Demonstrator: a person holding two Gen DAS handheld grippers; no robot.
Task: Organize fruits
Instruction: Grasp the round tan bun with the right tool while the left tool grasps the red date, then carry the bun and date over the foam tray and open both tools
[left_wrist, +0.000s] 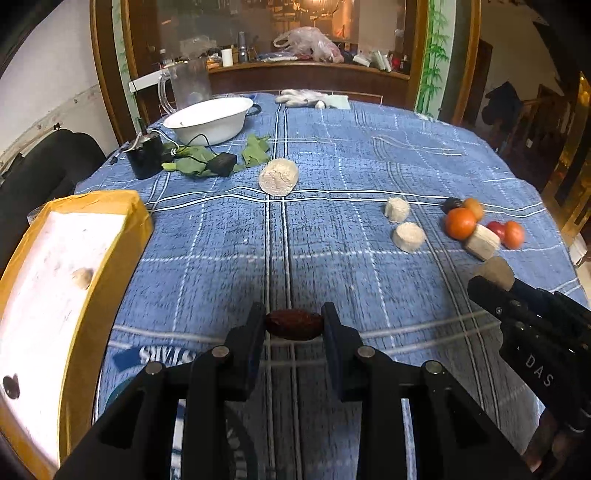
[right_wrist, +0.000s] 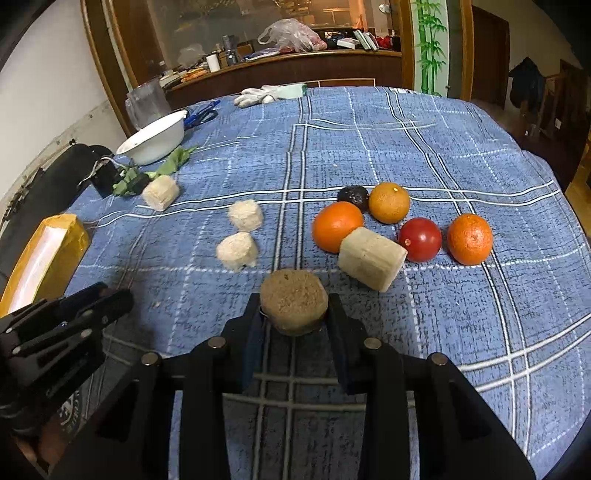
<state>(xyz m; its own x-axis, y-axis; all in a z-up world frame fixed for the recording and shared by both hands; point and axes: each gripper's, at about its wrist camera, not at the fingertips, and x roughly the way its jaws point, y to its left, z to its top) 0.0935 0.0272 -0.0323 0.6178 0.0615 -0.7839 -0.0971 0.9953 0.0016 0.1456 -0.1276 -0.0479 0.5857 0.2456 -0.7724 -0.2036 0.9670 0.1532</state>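
**Both hand-held grippers loaded over the tabletop**

Left hand-held gripper (left_wrist: 294, 325): jaws clamped on a dark red date (left_wrist: 294, 325), pinched end to end. Right hand-held gripper (right_wrist: 293, 314): jaws clamped on a brown puck (right_wrist: 293, 301), flat face up.

Landmark: pale block (right_wrist: 371, 263) lying on the blue checked tabletop (right_wrist: 461, 155).
- Just behind the puck, to its right.
- Touching the block at its far left: an orange (right_wrist: 337, 225); beyond that a dark fruit (right_wrist: 354, 197) and a second orange (right_wrist: 389, 202).
- Right of the block: tomato (right_wrist: 420, 239), then a third orange (right_wrist: 470, 239).
- Left of the block: two pale pucks (right_wrist: 242, 236).
- Far left: yellow-rimmed box (left_wrist: 118, 236), with small pieces inside.
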